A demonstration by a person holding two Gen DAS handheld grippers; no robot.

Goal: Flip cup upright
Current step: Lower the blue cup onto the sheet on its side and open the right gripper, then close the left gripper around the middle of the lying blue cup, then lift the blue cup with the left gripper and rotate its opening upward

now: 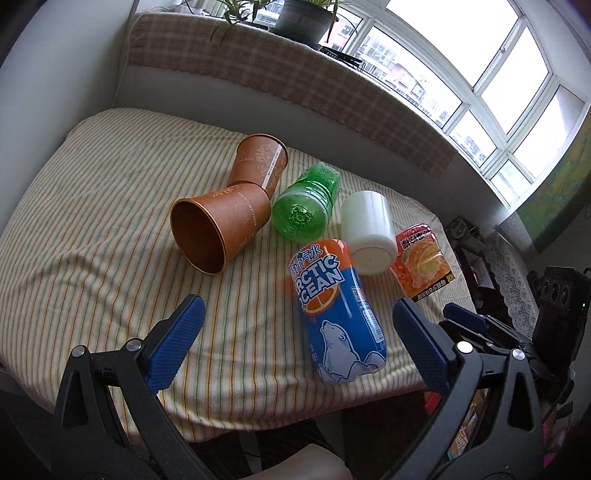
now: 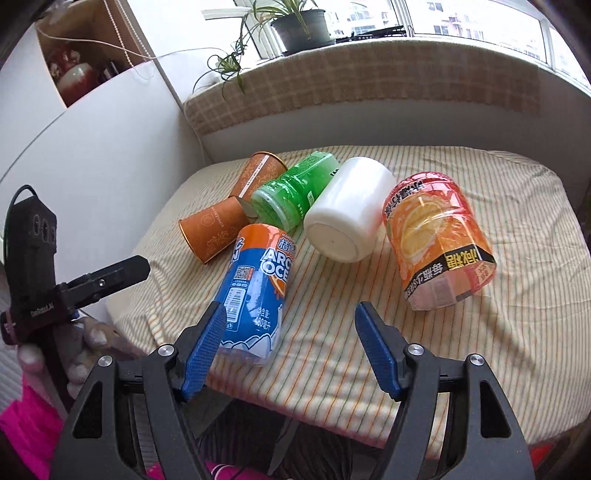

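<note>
Several cups lie on their sides on a striped cloth [image 1: 92, 206]. A brown paper cup [image 1: 218, 229] lies with its mouth toward me; it also shows in the right wrist view [image 2: 212, 230]. A second brown cup [image 1: 260, 162] lies behind it. A green cup [image 1: 306, 206], a white cup [image 1: 369, 232], an orange cup [image 2: 437, 240] and a blue Arctic Ocean cup [image 1: 338, 314] lie to the right. My left gripper [image 1: 295, 325] is open, near the blue cup's base. My right gripper [image 2: 290, 332] is open beside that blue cup [image 2: 255, 291].
A checked windowsill cover [image 1: 295, 85] with a potted plant [image 1: 303, 18] runs behind the table. A white wall stands at the left. The table's front edge [image 2: 332, 417] is just under my grippers. Dark furniture [image 1: 554, 295] stands at the right.
</note>
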